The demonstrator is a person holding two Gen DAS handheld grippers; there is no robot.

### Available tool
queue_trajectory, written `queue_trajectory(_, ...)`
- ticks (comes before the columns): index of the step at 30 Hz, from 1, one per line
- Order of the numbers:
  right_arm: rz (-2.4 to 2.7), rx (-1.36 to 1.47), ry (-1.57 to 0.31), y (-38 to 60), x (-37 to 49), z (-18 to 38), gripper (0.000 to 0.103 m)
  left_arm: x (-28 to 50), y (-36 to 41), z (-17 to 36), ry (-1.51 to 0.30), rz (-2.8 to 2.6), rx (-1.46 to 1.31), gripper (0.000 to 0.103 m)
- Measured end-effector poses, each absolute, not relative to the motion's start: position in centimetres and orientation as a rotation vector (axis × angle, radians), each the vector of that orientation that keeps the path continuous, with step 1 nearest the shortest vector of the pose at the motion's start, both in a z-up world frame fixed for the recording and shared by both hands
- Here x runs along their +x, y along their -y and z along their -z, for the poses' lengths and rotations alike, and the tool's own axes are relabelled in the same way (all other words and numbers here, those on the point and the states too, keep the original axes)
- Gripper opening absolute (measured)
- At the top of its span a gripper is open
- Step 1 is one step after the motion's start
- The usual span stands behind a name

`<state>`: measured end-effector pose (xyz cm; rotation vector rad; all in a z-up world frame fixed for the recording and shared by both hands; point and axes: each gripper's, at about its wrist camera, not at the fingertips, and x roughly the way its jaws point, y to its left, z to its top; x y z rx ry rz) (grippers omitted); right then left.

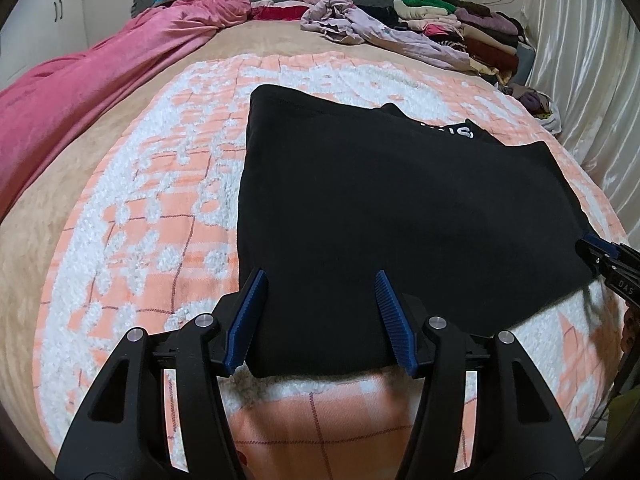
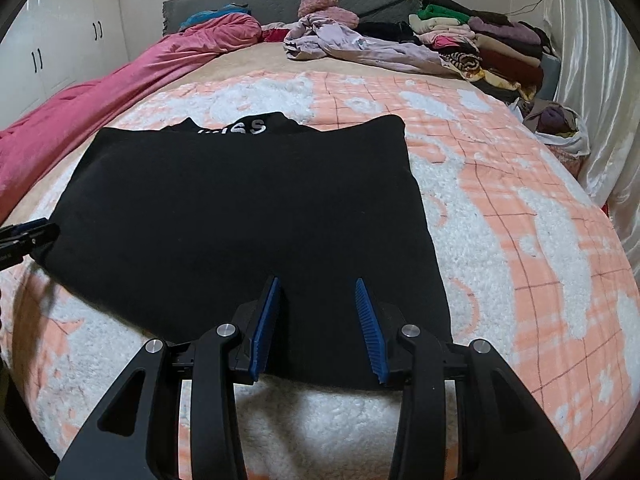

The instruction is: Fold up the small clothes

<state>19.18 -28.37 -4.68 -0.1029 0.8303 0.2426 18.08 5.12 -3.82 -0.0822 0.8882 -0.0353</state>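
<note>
Through the left wrist view, I am seeing my left claw (image 1: pixel 320 280) standing with its blue ribbed pads apart over the near left corner of the folded black cotton garment (image 1: pixel 392 216). The cloth is lying between the pads, but they are not pressing on it. The garment is lying flat on the peach and white fluffy checked blanket (image 1: pixel 160 208), which is leaving wide free room to the left and a narrow strip ahead of the near hem. My right claw (image 1: pixel 592 244) is showing at the right edge, mostly cut off, its tips at the garment's right corner. White lettering at the garment's far edge is half buried under a fold, and I cannot read it here. On its body I am making out "DAS". A rose pink velvet quilt (image 1: pixel 100 92) is lying along the left, and a heap of folded clothes (image 1: pixel 472 36) is sitting at the far right.

Through the right wrist view, my right claw (image 2: pixel 318 280) is holding its pads parted over the garment's (image 2: pixel 240 216) near right corner, not clamping the cloth. Open blanket (image 2: pixel 520 208) is spreading to the right. The left claw (image 2: pixel 40 226) is peeking in at the left edge, cropped. The white letters are reading partly as "ISS", the start being hidden.
</note>
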Motion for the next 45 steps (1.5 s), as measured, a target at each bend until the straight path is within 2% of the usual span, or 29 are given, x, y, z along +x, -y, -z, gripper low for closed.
queue_trajectory(17, -0.232, -0.055, -0.836, 29.2, 18.7, 4.4, 0.039, 17.6, -5.5, 3.9, -0.893, 0.033, -0.104, 0.050)
queue_trajectory(21, -0.224, -0.049, -0.835, 29.2, 18.4, 4.3, 0.044, 17.5, -5.5, 3.8, -0.894, 0.032, -0.104, 0.050)
queue_trajectory(41, -0.236, -0.013, -0.810, 29.5, 16.3, 3.0, 0.055, 14.9, -5.4, 2.4, -0.872, 0.034, -0.129, 0.058)
queue_trajectory(45, -0.240, -0.016, -0.792, 29.4, 15.6, 2.4, 0.063, 14.5, -5.7, 1.9, -0.869, 0.023, -0.133, 0.061)
